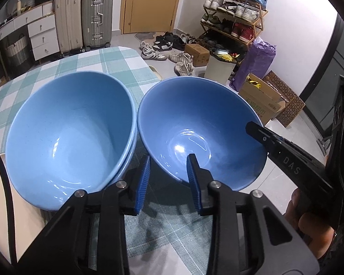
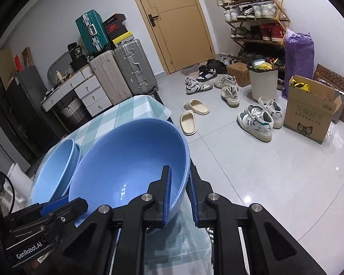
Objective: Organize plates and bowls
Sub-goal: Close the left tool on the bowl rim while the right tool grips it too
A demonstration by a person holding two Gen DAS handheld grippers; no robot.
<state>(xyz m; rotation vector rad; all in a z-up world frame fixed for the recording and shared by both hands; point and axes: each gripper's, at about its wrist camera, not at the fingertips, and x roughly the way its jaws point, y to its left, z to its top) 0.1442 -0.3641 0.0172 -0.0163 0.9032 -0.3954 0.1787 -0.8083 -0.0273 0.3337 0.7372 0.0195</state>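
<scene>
Table [image 1: 117, 57]: green-and-white checked cloth; the bowls sit near its right edge.
Single bowl [image 1: 195, 126]: blue, at the table's right edge, rim overhanging the floor side; touching or just beside the stack, cannot tell which.
Bowl stack [image 1: 68, 126]: two blue bowls nested, left of the single bowl.
Left gripper [image 1: 169, 160]: blue pads straddle the single bowl's near rim, one pad inside, one outside; whether they press on it, cannot tell.
Right gripper [image 2: 180, 178]: fingers clamped on the single bowl's right-hand rim, wall pinched between the pads.
Plate [image 1: 2, 206]: pale, at the near left, partly under the stack.
Floor [image 2: 263, 171]: grey tiles, shoes scattered, shoe rack [image 2: 254, 18] by the wall.
</scene>
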